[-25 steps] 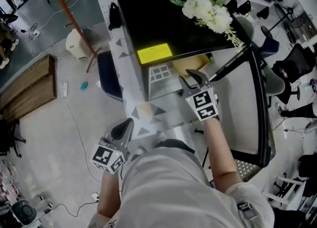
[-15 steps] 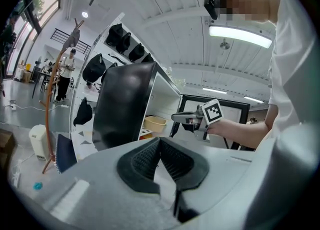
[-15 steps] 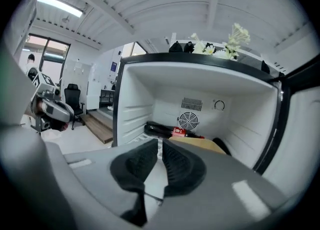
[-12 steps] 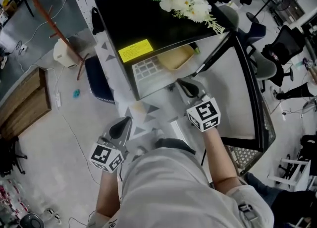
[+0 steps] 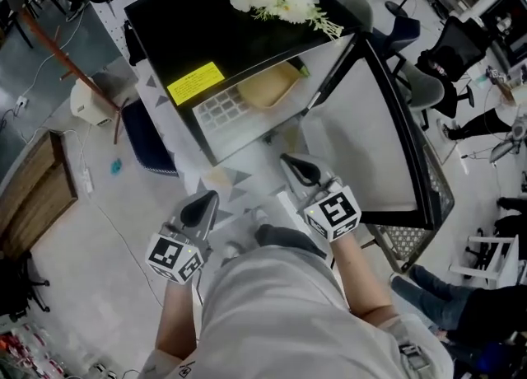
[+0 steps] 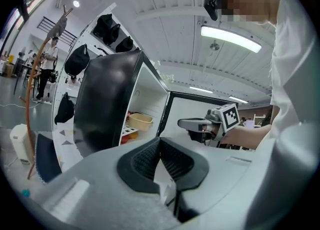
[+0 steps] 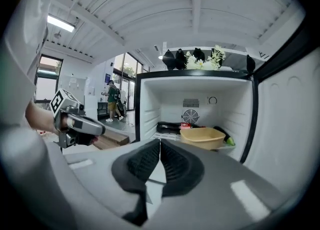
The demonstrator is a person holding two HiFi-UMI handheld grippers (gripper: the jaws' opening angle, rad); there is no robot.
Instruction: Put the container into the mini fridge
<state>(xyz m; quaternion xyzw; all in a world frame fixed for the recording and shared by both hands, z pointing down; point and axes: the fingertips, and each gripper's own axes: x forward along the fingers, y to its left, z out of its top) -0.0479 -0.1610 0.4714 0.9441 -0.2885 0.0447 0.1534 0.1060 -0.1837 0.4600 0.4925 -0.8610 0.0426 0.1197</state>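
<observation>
The yellow tub (image 7: 202, 137) sits on the open mini fridge's (image 7: 195, 86) wire shelf (image 5: 218, 109), toward its right edge. The right claw (image 7: 160, 143) has just closed, empty, jaws together. The left claw (image 6: 160, 143) is likewise pressed together, holding nothing.

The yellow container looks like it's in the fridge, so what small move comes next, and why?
Probably swing the right gripper out to the open door and start pushing it shut. The yellow container already sits inside the mini fridge, and the right jaws have just closed with nothing between them.
</observation>
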